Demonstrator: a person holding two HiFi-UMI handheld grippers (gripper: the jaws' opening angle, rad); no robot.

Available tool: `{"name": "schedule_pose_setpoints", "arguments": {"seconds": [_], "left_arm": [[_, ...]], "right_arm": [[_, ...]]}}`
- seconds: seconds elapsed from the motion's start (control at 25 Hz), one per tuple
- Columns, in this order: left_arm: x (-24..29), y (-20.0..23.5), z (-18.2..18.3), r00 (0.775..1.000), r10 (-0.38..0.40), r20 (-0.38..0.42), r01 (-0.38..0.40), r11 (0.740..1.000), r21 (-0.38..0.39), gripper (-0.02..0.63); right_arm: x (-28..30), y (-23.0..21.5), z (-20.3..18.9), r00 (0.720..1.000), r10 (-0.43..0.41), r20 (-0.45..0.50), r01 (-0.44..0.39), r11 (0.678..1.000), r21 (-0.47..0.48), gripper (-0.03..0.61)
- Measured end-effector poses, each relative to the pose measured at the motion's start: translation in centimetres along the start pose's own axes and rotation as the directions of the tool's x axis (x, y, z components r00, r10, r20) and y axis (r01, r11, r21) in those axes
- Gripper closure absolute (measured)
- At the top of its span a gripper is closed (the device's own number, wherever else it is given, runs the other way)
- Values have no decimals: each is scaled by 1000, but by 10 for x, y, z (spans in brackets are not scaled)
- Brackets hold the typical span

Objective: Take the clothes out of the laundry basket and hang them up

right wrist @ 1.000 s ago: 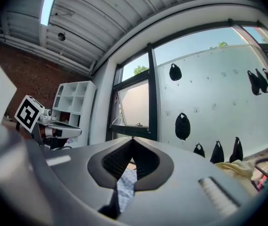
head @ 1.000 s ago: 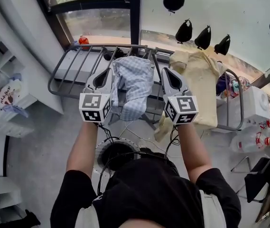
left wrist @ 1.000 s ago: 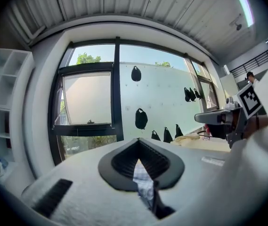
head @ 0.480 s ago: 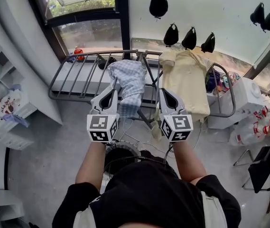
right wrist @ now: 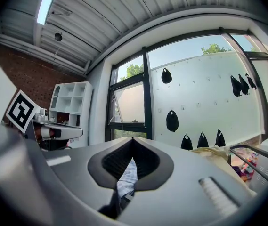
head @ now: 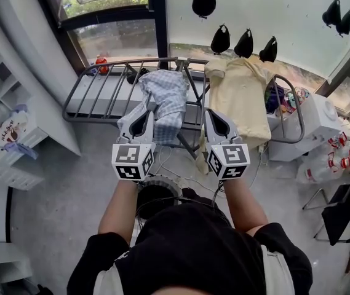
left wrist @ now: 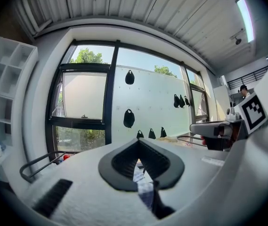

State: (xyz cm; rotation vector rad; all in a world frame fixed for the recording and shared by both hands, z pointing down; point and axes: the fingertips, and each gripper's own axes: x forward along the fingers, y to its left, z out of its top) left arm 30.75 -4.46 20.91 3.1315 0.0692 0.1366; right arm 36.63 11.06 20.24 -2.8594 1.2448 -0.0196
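A blue checked cloth [head: 168, 97] hangs over the grey drying rack [head: 95, 91], and a cream shirt [head: 242, 100] hangs over the rack to its right. My left gripper [head: 141, 111] is shut just in front of the cloth's lower left edge. My right gripper [head: 214, 112] is shut in front of the gap between the two garments. Neither holds anything that I can see. The checked cloth [left wrist: 144, 185] shows below the tips of the left gripper [left wrist: 139, 142], and the same cloth [right wrist: 125, 178] below the tips of the right gripper [right wrist: 133, 140]. A round dark basket [head: 156, 195] stands by my body.
White shelves [head: 8, 134] line the left wall. A white unit [head: 313, 128] and a black chair [head: 341, 217] stand at the right. Black items [head: 221, 39] hang on the white wall behind the rack. A window is at the back left.
Both grippers have pulled back from the rack towards my body, still shut. The checked cloth and the cream shirt stay draped on the rack.
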Motion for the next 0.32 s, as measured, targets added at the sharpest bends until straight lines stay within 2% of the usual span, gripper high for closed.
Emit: {"name": "schedule_pose_setpoints", "arguments": {"seconds": [0.32], "left_arm": [[-7,-11,6,1000,-4,7,4,1000,-11,606]], "right_arm": [[-2,7,2,1000,17,7,-17,1000,-8,566]]}}
